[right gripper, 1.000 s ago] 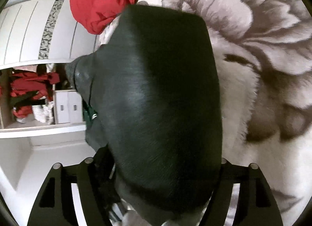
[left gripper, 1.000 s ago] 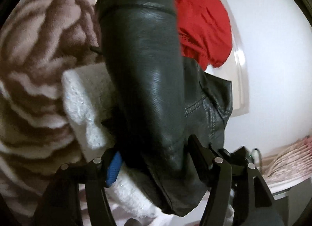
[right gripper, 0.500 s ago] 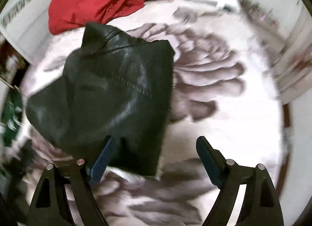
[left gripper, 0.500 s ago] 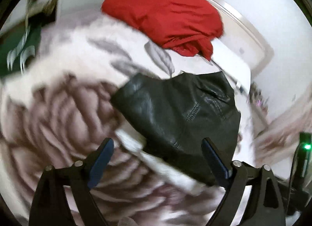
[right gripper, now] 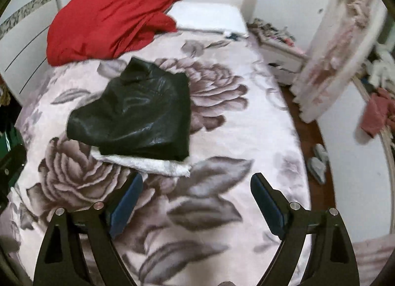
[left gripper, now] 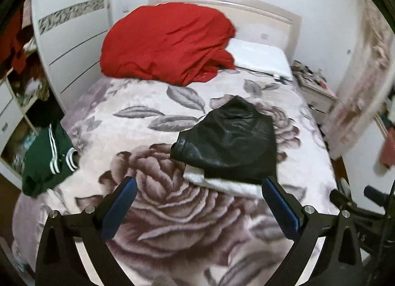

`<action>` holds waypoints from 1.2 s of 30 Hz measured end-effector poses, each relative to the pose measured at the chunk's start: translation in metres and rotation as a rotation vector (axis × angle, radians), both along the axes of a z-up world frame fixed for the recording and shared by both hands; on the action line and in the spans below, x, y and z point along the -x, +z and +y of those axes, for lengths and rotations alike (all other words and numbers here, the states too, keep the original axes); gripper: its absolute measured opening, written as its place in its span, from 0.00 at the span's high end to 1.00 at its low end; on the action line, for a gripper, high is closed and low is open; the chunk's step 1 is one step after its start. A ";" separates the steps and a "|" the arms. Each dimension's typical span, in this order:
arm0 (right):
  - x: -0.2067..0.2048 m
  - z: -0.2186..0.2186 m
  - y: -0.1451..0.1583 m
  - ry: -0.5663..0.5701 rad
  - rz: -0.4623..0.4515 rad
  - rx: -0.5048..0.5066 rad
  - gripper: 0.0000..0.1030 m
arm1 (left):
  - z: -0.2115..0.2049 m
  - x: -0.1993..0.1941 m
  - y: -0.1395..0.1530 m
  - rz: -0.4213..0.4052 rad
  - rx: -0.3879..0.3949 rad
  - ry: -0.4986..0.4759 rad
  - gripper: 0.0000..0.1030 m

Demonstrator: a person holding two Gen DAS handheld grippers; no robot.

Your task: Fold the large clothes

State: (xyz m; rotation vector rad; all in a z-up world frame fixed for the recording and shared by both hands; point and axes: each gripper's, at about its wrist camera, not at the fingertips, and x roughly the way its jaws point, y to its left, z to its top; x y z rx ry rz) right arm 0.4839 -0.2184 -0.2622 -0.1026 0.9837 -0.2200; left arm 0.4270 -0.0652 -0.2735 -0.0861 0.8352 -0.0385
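A folded black leather jacket [left gripper: 229, 142] [right gripper: 138, 115] with white fleece lining showing at its near edge lies flat on the floral blanket [left gripper: 153, 212] [right gripper: 222, 187].

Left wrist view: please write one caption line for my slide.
Open left tongs above a floral blanket; folded black leather jacket on it, red garment near headboard, green striped garment at edge.

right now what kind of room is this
Most likely a bedroom: a bed with a floral blanket and a headboard, a wardrobe beside it, and a cluttered nightstand.
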 end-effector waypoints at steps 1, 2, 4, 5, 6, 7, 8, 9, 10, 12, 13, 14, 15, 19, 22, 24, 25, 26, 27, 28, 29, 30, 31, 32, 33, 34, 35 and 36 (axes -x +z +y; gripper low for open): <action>0.018 0.003 0.016 -0.019 -0.017 0.009 0.12 | 0.001 0.009 0.009 -0.002 -0.002 -0.017 0.00; 0.031 0.005 0.026 -0.028 -0.025 0.012 0.12 | 0.003 0.020 0.018 -0.003 -0.008 -0.033 0.00; 0.066 0.014 0.056 -0.047 -0.047 0.022 0.12 | 0.007 0.049 0.047 -0.017 -0.029 -0.064 0.00; 0.086 0.017 0.071 -0.060 -0.063 0.028 0.12 | 0.010 0.062 0.060 -0.028 -0.036 -0.079 0.00; 0.106 0.022 0.088 -0.073 -0.077 0.028 0.12 | 0.012 0.076 0.075 -0.038 -0.042 -0.089 0.00; 0.126 0.027 0.105 -0.081 -0.089 0.028 0.12 | 0.015 0.087 0.085 -0.045 -0.047 -0.093 0.00; 0.140 0.029 0.115 -0.087 -0.096 0.029 0.12 | 0.017 0.098 0.096 -0.052 -0.053 -0.094 0.00; 0.160 0.036 0.132 -0.092 -0.111 0.027 0.12 | 0.019 0.110 0.108 -0.058 -0.061 -0.095 0.00; 0.174 0.041 0.144 -0.094 -0.125 0.033 0.12 | 0.021 0.123 0.121 -0.066 -0.066 -0.097 0.00; 0.209 0.053 0.174 -0.103 -0.156 0.041 0.12 | 0.025 0.145 0.142 -0.090 -0.069 -0.103 0.00; 0.222 0.056 0.186 -0.104 -0.168 0.040 0.12 | 0.027 0.157 0.153 -0.100 -0.068 -0.106 0.00; 0.237 0.061 0.199 -0.106 -0.183 0.040 0.12 | 0.029 0.168 0.164 -0.112 -0.063 -0.108 0.00; 0.256 0.066 0.216 -0.106 -0.200 0.035 0.12 | 0.031 0.177 0.171 -0.123 -0.061 -0.108 0.00; 0.307 0.079 0.262 -0.099 -0.252 0.041 0.10 | 0.036 0.210 0.197 -0.142 -0.056 -0.100 0.00; 0.337 0.083 0.286 -0.082 -0.272 0.037 0.10 | 0.038 0.228 0.209 -0.145 -0.062 -0.085 0.00; 0.356 0.085 0.301 -0.073 -0.290 0.038 0.10 | 0.038 0.237 0.213 -0.134 -0.068 -0.079 0.00; 0.365 0.085 0.308 -0.068 -0.292 0.038 0.10 | 0.037 0.242 0.215 -0.130 -0.070 -0.076 0.00; 0.371 0.086 0.311 -0.064 -0.292 0.034 0.10 | 0.037 0.244 0.217 -0.125 -0.069 -0.073 0.00; 0.379 0.086 0.317 -0.056 -0.295 0.025 0.10 | 0.037 0.247 0.218 -0.116 -0.070 -0.071 0.00; 0.385 0.086 0.322 -0.052 -0.297 0.019 0.10 | 0.036 0.250 0.219 -0.109 -0.073 -0.068 0.00; 0.392 0.086 0.326 -0.048 -0.299 0.017 0.10 | 0.035 0.252 0.221 -0.105 -0.078 -0.065 0.00; 0.400 0.087 0.332 -0.040 -0.306 0.021 0.10 | 0.033 0.254 0.222 -0.103 -0.087 -0.059 0.00; 0.405 0.088 0.335 -0.035 -0.311 0.021 0.10 | 0.033 0.258 0.224 -0.103 -0.086 -0.056 0.00; 0.410 0.088 0.340 -0.032 -0.314 0.019 0.10 | 0.033 0.261 0.225 -0.105 -0.081 -0.056 0.00; 0.415 0.088 0.344 -0.028 -0.317 0.015 0.09 | 0.033 0.264 0.226 -0.105 -0.079 -0.054 0.00; 0.418 0.088 0.348 -0.025 -0.319 0.012 0.09 | 0.032 0.267 0.227 -0.106 -0.078 -0.052 0.00; 0.423 0.088 0.352 -0.020 -0.323 0.010 0.09 | 0.031 0.269 0.228 -0.107 -0.075 -0.049 0.00; 0.426 0.089 0.354 -0.017 -0.326 0.011 0.09 | 0.031 0.272 0.229 -0.109 -0.073 -0.047 0.00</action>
